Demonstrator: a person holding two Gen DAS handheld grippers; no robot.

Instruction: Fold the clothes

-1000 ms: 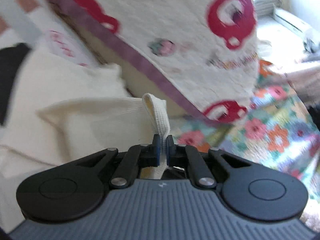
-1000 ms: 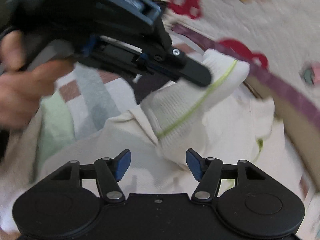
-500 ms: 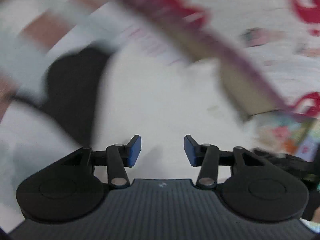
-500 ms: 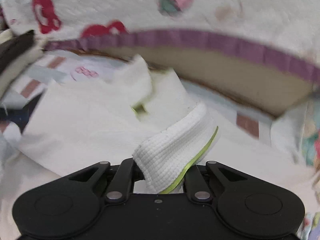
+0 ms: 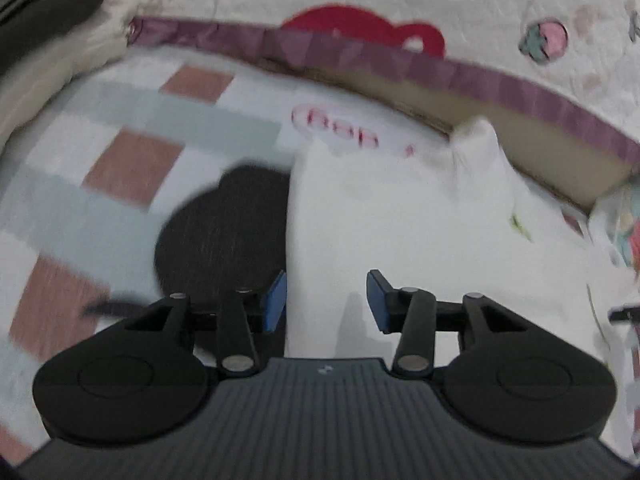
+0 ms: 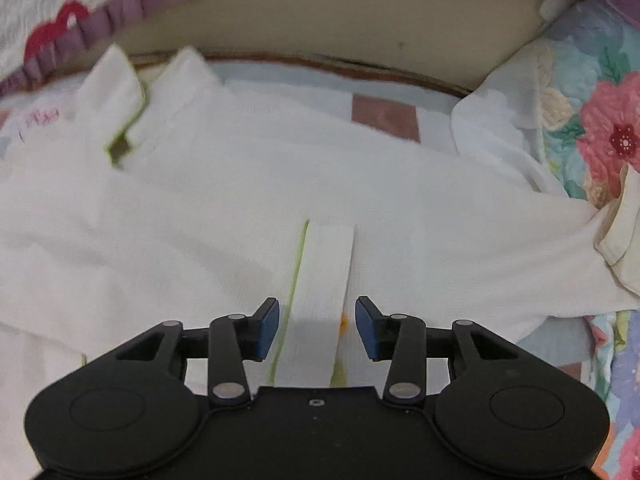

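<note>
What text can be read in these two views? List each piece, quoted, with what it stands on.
Red outlined lettering on the checked sheet, left wrist view: blurred, not readable.
Same pink lettering, right wrist view, beside the white shirt: too small and blurred to read.
Small mark on the left hand-held gripper's body: not legible.
No other text.

— What sort of place is shown?

— A bedroom in a home. A checked bedsheet [image 5: 132, 148] is spread underneath, and a quilt [image 5: 460, 12] with red prints and a purple border is seen at twelve o'clock.

— Anything further?

— A floral bedcover [image 6: 600, 128] is seen at three o'clock, beside a white garment [image 6: 248, 208].
</note>
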